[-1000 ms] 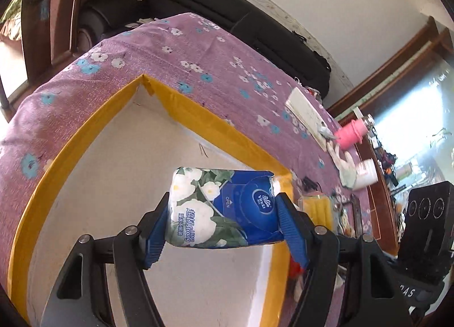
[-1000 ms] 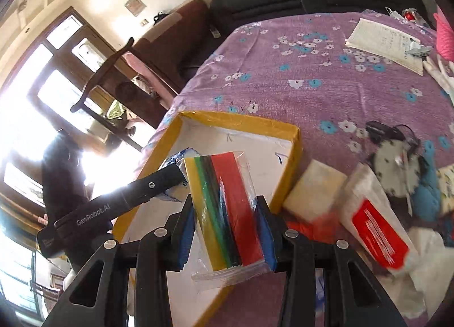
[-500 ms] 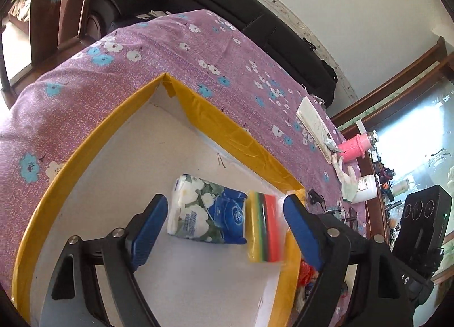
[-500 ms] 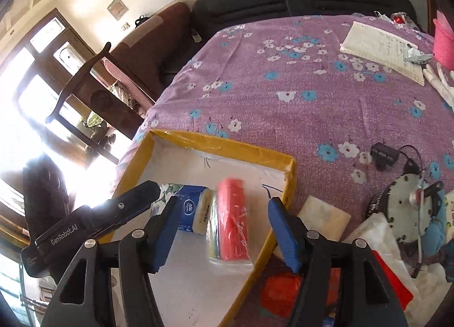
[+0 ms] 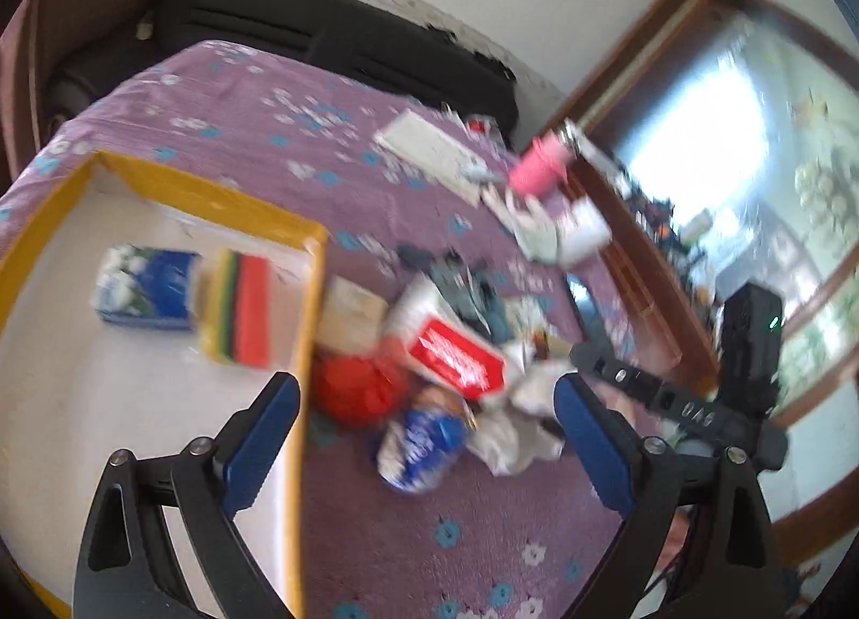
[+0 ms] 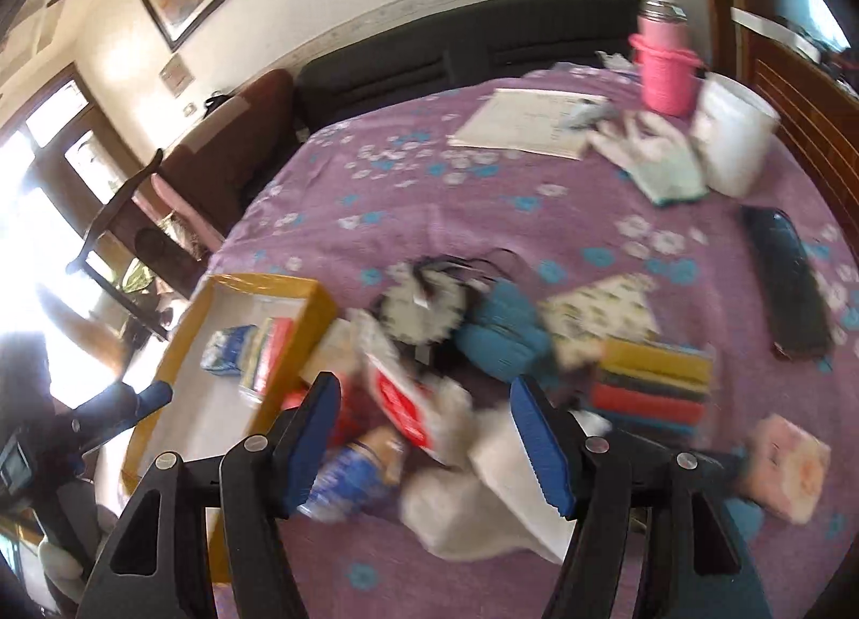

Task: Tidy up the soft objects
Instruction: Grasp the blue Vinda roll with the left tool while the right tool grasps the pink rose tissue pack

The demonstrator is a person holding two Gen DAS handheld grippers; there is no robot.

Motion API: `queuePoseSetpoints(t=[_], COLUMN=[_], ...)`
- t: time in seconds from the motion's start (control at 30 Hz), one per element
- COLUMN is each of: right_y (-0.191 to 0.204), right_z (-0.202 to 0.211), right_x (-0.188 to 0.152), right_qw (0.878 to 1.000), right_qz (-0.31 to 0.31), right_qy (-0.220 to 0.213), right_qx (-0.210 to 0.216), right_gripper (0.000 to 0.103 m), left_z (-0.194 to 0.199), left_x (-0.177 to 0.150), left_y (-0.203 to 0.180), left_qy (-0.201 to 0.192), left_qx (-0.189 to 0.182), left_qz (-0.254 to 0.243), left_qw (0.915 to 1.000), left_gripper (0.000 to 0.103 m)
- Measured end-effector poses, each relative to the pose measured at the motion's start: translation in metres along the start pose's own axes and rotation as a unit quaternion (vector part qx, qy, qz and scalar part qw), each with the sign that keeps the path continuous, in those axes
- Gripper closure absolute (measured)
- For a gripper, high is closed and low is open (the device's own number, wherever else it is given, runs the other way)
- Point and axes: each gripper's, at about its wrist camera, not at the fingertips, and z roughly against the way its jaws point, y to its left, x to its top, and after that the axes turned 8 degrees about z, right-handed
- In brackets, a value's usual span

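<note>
- One yellow-rimmed tray (image 5: 308, 329) at the bed's left edge.
- Two soft packs in it: one tissue pack (image 5: 147, 291), one striped cloth pack (image 5: 241, 310).
- One red-labelled bag (image 5: 456, 358) and one blue wrapper (image 5: 424, 442) just outside the tray's right edge.
- One pink flask (image 6: 665, 74), one white tub (image 6: 733, 136) at the far right corner.
- One paper sheet (image 6: 529, 125).

Purple floral cloth (image 5: 257, 114), yellow-rimmed white tray (image 5: 300, 350)

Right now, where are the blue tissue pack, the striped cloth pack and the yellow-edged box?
blue tissue pack (image 5: 147, 291), left wrist view, on its blue top face.
striped cloth pack (image 5: 241, 315), left wrist view, on its red stripe.
yellow-edged box (image 5: 215, 197), left wrist view, on its far yellow rim.
</note>
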Motion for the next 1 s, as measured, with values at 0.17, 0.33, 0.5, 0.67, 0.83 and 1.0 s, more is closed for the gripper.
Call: queuePoseSetpoints(t=[0.17,0.33,0.5,0.67,0.83,1.0], right_y=[-0.026,-0.041,-0.055,-0.061,-0.084,-0.144], right_z=[0.019,0.029,0.028,0.031,0.059,0.086], right_x=[-0.037,-0.061,-0.077,-0.082,-0.089,-0.1], right_qw=[1.0,1.0,1.0,0.999,0.997,0.989], right_qz=[-0.007,-0.014,-0.028,-0.044,-0.059,-0.116], right_qy=[0.002,0.001,0.002,-0.009,-0.039,-0.059], right_qx=[-0.013,-0.01,-0.005,0.005,-0.002,-0.066], right_gripper=[0.033,0.031,0.03,0.03,0.03,0.026], left_z=[-0.051,-0.084,-0.095,-0.095,-0.057,-0.048], left_x=[-0.042,-0.051,-0.053,-0.062,-0.084,-0.092], left_y=[-0.032,-0.034,-0.032,-0.036,-0.03,-0.025], left_qy=[0.041,0.056,0.056,0.068,0.075,0.07], left_qx=[0.061,0.098,0.11,0.128,0.118,0.098], left_qz=[-0.082,-0.101,-0.109,-0.128,-0.118,-0.101], left_qw=[0.9939,0.9884,0.9863,0.9812,0.9831,0.9875], left_gripper=[0.008,0.008,0.017,0.06,0.058,0.043])
